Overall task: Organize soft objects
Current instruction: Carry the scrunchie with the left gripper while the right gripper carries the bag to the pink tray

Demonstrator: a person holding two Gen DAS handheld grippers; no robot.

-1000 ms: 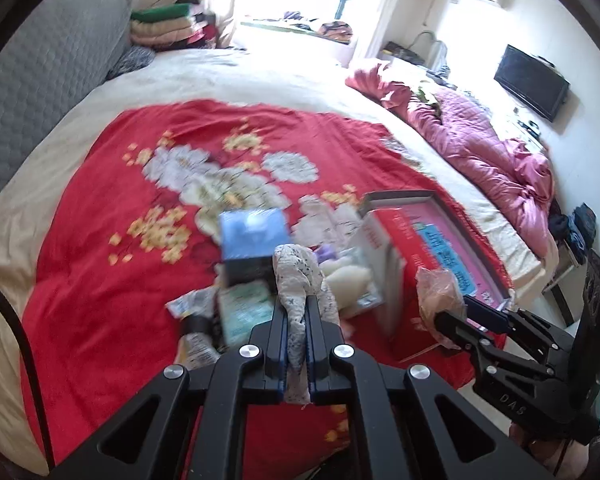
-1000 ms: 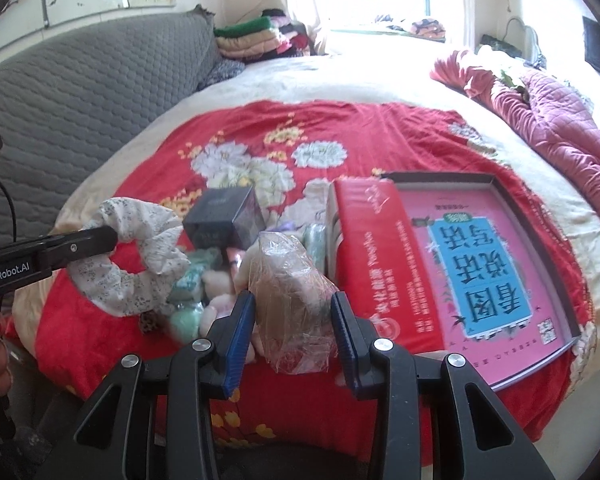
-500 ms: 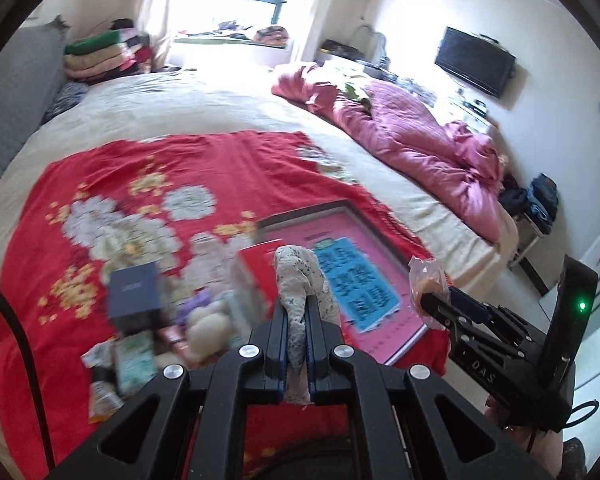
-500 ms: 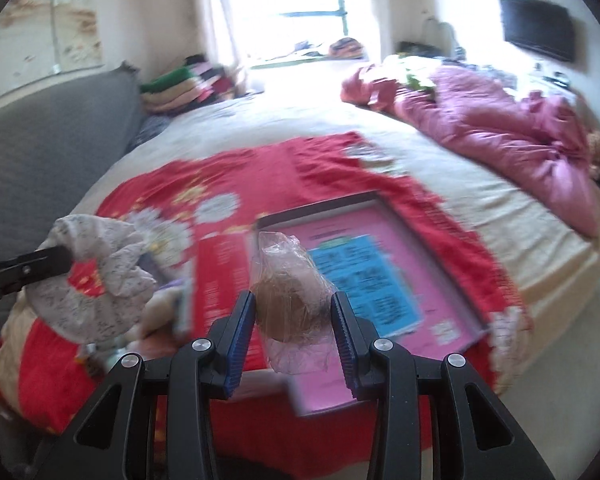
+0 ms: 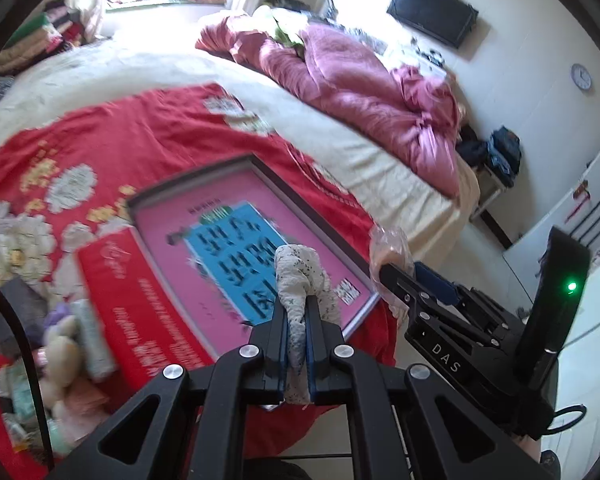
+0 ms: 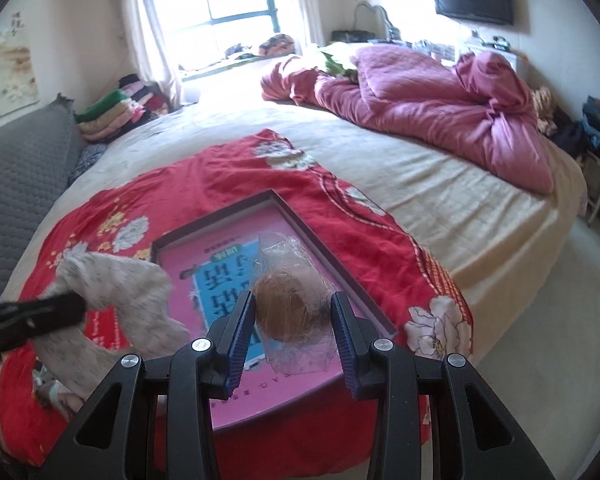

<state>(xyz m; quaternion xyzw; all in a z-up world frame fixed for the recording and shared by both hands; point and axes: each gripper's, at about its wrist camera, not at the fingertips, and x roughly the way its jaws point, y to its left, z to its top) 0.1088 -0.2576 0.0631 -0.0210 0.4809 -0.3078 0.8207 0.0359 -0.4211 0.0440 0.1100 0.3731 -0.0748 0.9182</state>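
My left gripper [image 5: 297,310] is shut on a white speckled fabric scrunchie [image 5: 300,276], held above the near edge of an open box with a pink and blue printed bottom [image 5: 204,220]. The same scrunchie [image 6: 116,300] hangs at the left of the right wrist view. My right gripper [image 6: 293,308] is shut on a brown soft object wrapped in clear plastic [image 6: 288,304], over the box [image 6: 228,248]. In the left wrist view that gripper [image 5: 400,276] sits to the right with the plastic-wrapped object [image 5: 390,240] at its tip.
The box lies on a red floral blanket [image 5: 112,132] on a bed. Its red lid [image 5: 140,300] stands beside it, with a pile of small soft items [image 5: 60,356] further left. A pink quilt [image 6: 440,112] lies far right; folded clothes [image 6: 116,116] sit at the headboard.
Both grippers have swung right from over the pile of small items to over the open pink box, still holding the scrunchie and the plastic-wrapped object.
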